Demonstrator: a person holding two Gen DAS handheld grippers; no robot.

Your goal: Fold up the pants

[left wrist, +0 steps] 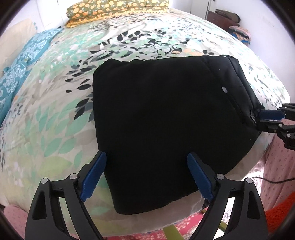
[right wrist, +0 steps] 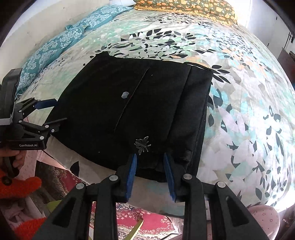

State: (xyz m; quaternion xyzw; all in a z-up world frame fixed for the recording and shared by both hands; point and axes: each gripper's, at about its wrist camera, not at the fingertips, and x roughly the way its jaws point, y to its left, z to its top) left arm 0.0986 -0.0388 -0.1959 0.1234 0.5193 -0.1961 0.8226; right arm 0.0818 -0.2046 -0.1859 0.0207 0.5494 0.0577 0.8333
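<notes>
Black pants [left wrist: 162, 118] lie folded into a flat rectangle on the bed's near edge; they also show in the right wrist view [right wrist: 132, 114]. My left gripper [left wrist: 146, 175] is open, its blue pads [left wrist: 94, 177] straddling the near left part of the pants, holding nothing. It shows at the left in the right wrist view [right wrist: 55, 110], jaws apart beside the pants' edge. My right gripper [right wrist: 150, 175] has a narrow gap between its blue pads [right wrist: 131, 175], around the near waistband edge. It shows at the pants' right corner in the left wrist view [left wrist: 258, 118].
A floral leaf-print bedspread [left wrist: 55, 110] covers the bed. Yellow-green pillows [left wrist: 110, 11] lie at the head, a teal patterned cloth [left wrist: 20, 61] along the left. A red patterned rug [right wrist: 143, 219] is on the floor below. A person's hand [right wrist: 16, 158] holds the left gripper.
</notes>
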